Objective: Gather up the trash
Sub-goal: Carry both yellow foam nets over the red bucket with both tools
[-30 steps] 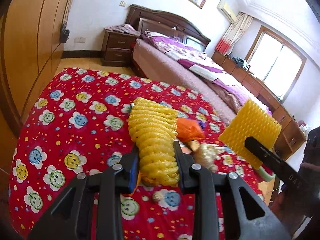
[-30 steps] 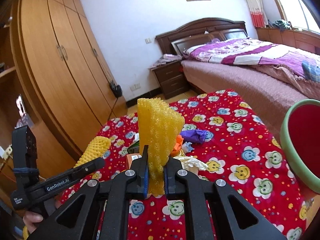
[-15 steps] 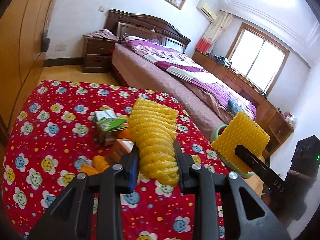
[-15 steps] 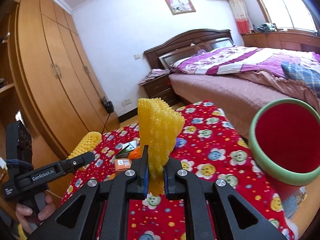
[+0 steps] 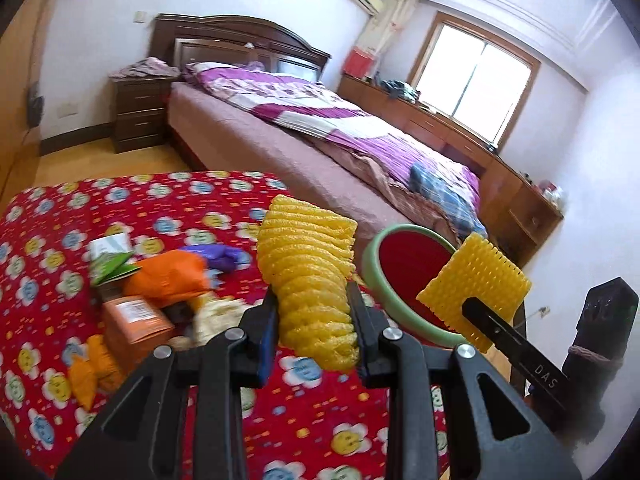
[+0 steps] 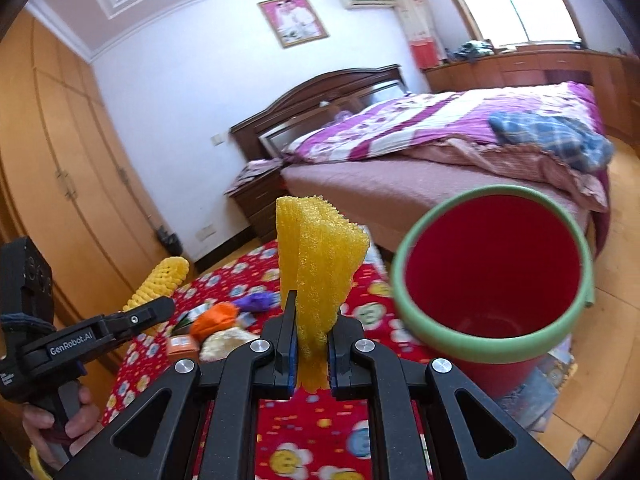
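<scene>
The left tongs (image 5: 312,320) grip a rolled foam net (image 5: 310,276); the right tongs (image 6: 312,350) pinch a flat foam net (image 6: 320,264). Only the right view shows the bin's (image 6: 404,276) whole rim, off the tabletop's (image 6: 320,420) edge. The blurred trash pile (image 5: 160,284) is clearest from the left.

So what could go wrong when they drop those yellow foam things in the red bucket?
Each yellow foam net is light and springy. The left gripper holds one net and the right gripper another; either could bounce off the bucket's green rim onto the floor. The bucket stands off the table's edge, so an early release might land on the red tablecloth. Foam might also cling to the pads.
</scene>
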The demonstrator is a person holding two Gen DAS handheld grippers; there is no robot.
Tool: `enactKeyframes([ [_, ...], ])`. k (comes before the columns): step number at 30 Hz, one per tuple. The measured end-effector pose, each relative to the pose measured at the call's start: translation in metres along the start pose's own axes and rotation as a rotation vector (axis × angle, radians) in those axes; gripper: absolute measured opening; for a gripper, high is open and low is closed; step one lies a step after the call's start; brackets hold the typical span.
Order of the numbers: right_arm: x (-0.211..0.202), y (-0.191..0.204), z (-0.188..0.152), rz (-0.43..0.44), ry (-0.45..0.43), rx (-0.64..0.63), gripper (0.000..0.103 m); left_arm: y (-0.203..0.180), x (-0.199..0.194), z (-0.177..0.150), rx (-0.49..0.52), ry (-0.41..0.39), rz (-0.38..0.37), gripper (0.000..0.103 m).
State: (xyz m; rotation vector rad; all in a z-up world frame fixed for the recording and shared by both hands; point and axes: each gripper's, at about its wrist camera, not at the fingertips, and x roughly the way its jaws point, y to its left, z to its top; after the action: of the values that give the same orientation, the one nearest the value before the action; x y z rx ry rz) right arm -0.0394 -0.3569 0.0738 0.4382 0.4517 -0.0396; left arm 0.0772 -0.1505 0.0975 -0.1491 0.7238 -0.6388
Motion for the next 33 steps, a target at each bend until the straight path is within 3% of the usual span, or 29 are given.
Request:
enactKeyframes([
  [18,-0.009,-0.095,0.003,-0.209,-0.025,0.137,0.011,-0.090,0.102,0.003,0.143,0.129,-0.089,0.031],
  [28,0.002,-0.124,0.003,-0.266,-0.004,0.166,0.013,-0.121,0.147,-0.001,0.206,0.193,-0.135,0.031],
  [31,0.006,-0.129,0.002,-0.268,0.006,0.168,0.013,-0.130,0.154,-0.003,0.248,0.197,-0.130,0.034],
  [33,0.009,-0.131,0.001,-0.265,0.015,0.171,0.013,-0.134,0.157,-0.005,0.272,0.195,-0.120,0.043],
])
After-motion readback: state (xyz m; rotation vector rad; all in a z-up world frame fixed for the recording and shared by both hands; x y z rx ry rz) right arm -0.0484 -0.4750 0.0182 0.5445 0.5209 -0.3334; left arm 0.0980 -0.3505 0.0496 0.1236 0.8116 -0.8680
